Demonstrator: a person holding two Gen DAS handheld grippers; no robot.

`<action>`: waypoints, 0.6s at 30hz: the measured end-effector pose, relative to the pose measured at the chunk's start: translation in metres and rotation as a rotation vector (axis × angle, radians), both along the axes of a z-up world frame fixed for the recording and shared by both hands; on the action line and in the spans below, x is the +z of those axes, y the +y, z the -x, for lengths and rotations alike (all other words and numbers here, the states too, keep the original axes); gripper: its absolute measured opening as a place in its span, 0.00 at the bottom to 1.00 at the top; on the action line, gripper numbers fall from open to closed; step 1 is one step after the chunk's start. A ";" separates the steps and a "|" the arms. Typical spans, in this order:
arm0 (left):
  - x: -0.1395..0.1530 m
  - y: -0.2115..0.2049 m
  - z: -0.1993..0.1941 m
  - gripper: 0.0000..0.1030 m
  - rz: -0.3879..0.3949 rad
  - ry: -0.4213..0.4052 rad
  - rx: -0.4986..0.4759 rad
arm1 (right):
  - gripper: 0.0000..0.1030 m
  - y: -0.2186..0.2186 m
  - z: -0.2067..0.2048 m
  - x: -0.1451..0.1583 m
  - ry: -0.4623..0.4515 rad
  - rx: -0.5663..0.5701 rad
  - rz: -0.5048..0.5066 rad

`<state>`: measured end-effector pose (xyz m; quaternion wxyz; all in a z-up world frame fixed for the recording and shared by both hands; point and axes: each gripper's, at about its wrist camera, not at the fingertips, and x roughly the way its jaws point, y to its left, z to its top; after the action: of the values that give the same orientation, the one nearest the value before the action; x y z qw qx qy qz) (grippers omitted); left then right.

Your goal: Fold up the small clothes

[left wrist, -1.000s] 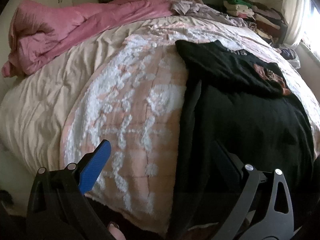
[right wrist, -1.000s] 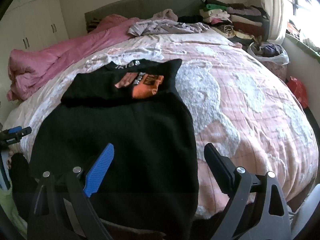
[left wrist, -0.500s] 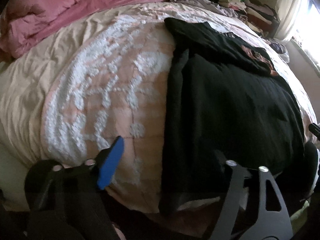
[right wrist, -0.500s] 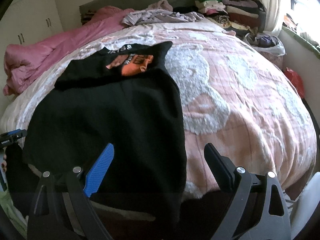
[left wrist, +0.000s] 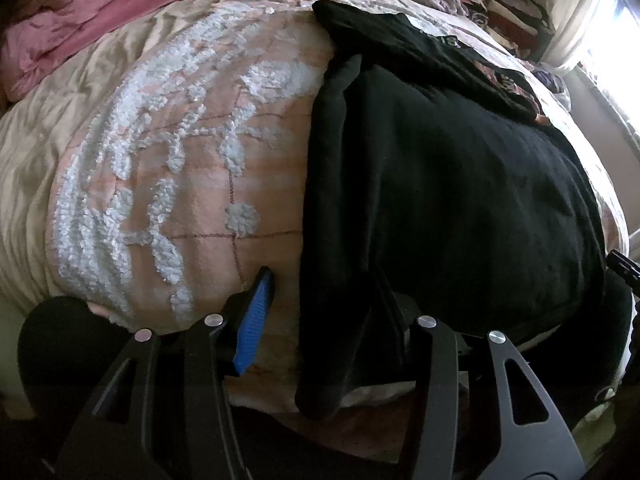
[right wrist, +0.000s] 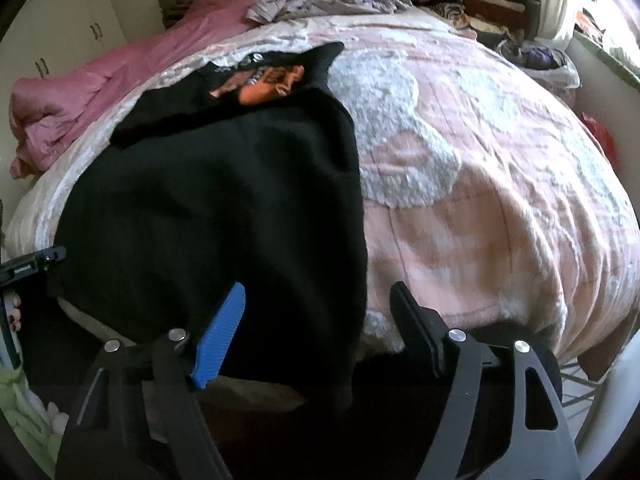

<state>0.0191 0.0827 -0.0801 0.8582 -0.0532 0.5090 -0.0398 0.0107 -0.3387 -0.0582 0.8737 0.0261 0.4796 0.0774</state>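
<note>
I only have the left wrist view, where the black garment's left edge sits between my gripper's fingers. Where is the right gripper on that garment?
Observer: The right gripper straddles the black garment's right edge near the hem. Its jaws are closing, and the pads are not yet pressing the cloth.
Operator: Which finger is over the cloth?
Observer: The blue finger. The black finger is over the pink blanket.
</note>
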 end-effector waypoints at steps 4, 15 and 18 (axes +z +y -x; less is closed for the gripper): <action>-0.001 -0.002 -0.001 0.39 -0.006 0.001 -0.002 | 0.51 -0.005 -0.001 -0.010 0.042 -0.005 -0.014; -0.002 -0.005 0.001 0.31 -0.018 -0.010 0.009 | 0.15 -0.006 -0.007 -0.023 0.081 0.034 -0.082; 0.002 -0.009 0.003 0.09 -0.031 -0.028 0.008 | 0.10 -0.003 -0.004 -0.019 0.064 0.050 -0.080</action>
<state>0.0165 0.0741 -0.0776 0.8662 -0.0415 0.4971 -0.0296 0.0149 -0.3416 -0.0769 0.8539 0.0517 0.5044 0.1174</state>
